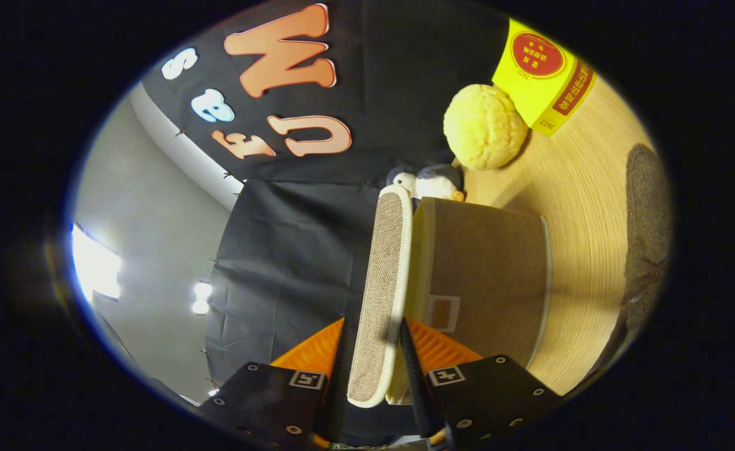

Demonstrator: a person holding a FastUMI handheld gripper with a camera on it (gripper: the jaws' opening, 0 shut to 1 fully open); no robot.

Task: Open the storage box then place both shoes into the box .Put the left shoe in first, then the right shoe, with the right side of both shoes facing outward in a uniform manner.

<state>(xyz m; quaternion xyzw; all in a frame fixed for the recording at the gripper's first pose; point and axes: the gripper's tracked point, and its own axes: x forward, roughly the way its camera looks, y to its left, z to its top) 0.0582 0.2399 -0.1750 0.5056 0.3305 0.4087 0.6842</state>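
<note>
Your claw (pixel 372 338) is nearly closed, both fingers pressing on the fabric-covered lid (pixel 382 282) of the one storage box (pixel 489 275); the lid stands swung away from the box body, just beside its open rim. The box rests on the wooden worktop (pixel 586 200). Beyond it you have one small penguin plush (pixel 430 180), one round yellow plush (pixel 484 127) and one yellow carton (pixel 542 75). One dark grey shape (pixel 648 232) lies past the box; you cannot tell whether it is a shoe.
</note>
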